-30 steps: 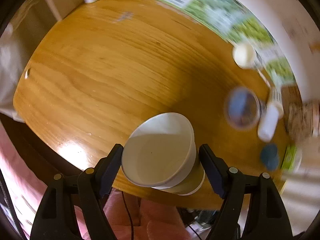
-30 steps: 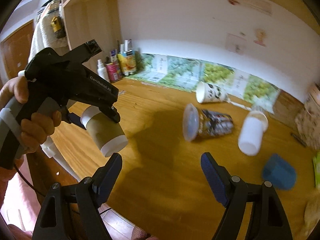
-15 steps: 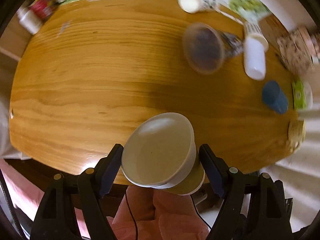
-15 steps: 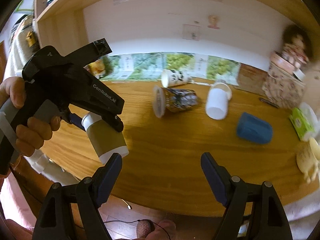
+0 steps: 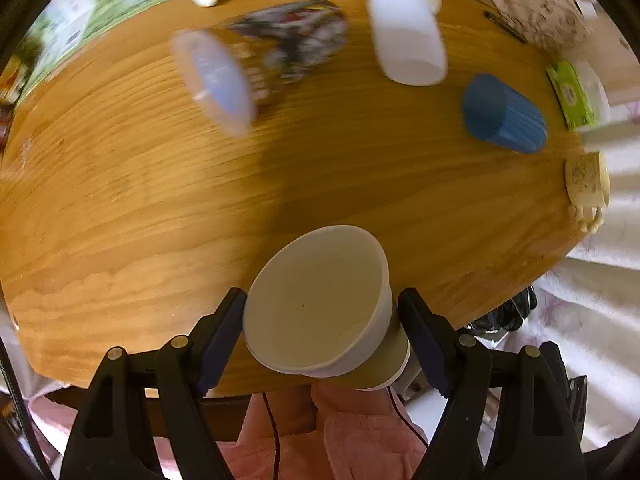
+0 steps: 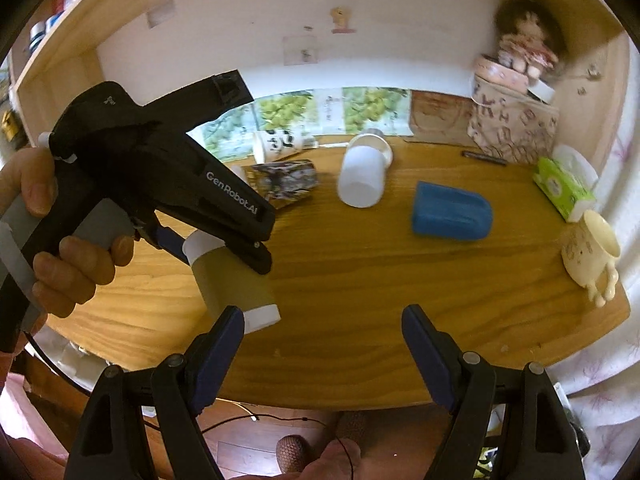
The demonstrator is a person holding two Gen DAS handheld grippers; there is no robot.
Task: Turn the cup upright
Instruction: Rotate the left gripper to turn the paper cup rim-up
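My left gripper (image 5: 322,324) is shut on a white paper cup with a tan sleeve (image 5: 316,300), held above the front edge of the wooden table (image 5: 120,200). In the left wrist view the cup's open mouth faces the camera. In the right wrist view the same cup (image 6: 232,280) hangs tilted in the left gripper (image 6: 224,236), base pointing down and to the right. My right gripper (image 6: 322,344) is open and empty, low over the table's front edge, to the right of the cup.
Several cups lie on their sides farther back: a printed clear-lidded cup (image 6: 284,180), a white cup with black marks (image 6: 276,146), a plain white cup (image 6: 362,178) and a blue cup (image 6: 450,212). A cream mug (image 6: 590,248), tissue pack (image 6: 562,188) and patterned box (image 6: 512,128) stand at the right.
The left gripper has swung right with the cup, so the table cups sit further left in its view. The right view has panned right too. The cup stays gripped.
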